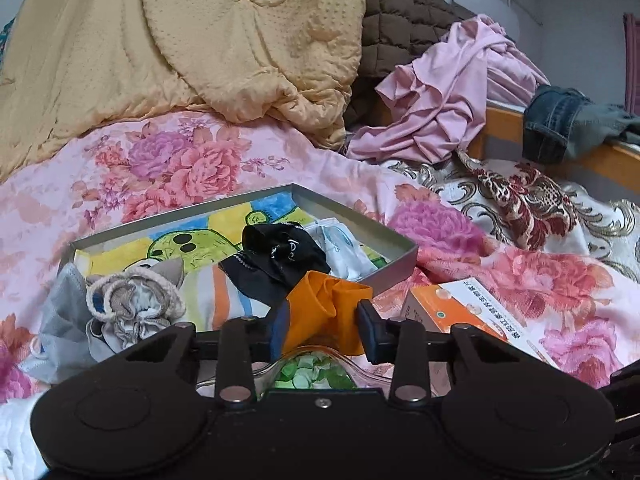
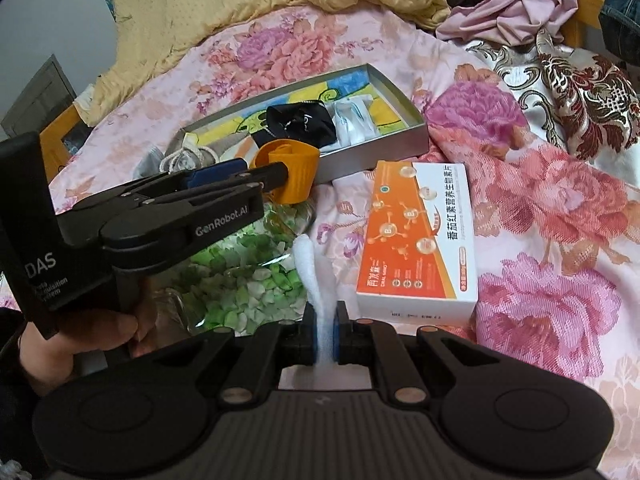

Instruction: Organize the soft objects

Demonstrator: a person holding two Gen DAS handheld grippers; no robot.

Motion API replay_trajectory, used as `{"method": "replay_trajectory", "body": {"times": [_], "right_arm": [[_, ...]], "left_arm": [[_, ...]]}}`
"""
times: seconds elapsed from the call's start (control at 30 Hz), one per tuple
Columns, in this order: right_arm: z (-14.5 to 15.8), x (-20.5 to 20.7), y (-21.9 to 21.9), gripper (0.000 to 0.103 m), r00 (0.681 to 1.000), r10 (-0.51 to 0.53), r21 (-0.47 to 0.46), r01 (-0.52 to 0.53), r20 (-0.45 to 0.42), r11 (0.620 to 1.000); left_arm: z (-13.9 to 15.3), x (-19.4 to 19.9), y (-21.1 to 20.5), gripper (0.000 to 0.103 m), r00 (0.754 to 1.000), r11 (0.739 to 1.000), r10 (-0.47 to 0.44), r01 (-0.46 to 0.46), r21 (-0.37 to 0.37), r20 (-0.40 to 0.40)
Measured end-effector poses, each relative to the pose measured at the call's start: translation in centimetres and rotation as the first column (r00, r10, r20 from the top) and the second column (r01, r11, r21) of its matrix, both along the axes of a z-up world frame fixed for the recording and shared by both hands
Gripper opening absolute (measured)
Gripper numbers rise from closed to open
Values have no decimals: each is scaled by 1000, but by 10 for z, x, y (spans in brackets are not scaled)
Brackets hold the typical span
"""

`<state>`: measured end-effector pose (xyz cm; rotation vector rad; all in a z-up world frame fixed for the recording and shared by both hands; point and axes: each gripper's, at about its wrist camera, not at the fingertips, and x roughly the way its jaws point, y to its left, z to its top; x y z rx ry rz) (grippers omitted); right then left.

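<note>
My left gripper (image 1: 324,322) is shut on an orange soft band (image 1: 330,308), held just in front of the grey tray (image 1: 394,270). The right wrist view shows that gripper (image 2: 276,178) from the side with the orange band (image 2: 294,170) near the tray's (image 2: 384,152) near wall. In the tray lie a black cloth (image 1: 280,258), a white mask (image 1: 342,246) and a grey-white knitted piece (image 1: 132,304). My right gripper (image 2: 326,330) is shut on a white foam strip (image 2: 316,276) that stands upright.
An orange and white medicine box (image 2: 420,240) lies right of the tray on the floral bedspread (image 2: 540,200). A clear bag of green chips (image 2: 248,272) lies below the left gripper. A yellow quilt (image 1: 180,40) and pink clothes (image 1: 448,92) are heaped behind.
</note>
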<state>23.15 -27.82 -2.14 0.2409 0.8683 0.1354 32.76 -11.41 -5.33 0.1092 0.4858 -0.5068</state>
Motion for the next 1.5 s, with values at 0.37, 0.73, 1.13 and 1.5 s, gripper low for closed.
{"method": "replay_trajectory", "body": {"times": [0.37, 0.73, 1.13, 1.5], "right_arm": [[6, 5, -4, 7, 999, -20, 11, 19, 44, 1000], [29, 38, 0, 7, 981, -9, 21, 5, 193, 1000], [28, 61, -3, 7, 978, -38, 38, 31, 205, 999], [29, 75, -1, 7, 973, -40, 41, 31, 228, 999]], "left_arm": [[2, 9, -4, 46, 1000, 999, -12, 12, 39, -15], [3, 27, 7, 48, 998, 1000, -6, 4, -27, -63], [-4, 52, 22, 36, 979, 992, 10, -35, -119, -204], [-5, 63, 33, 16, 974, 978, 22, -68, -198, -224]]}}
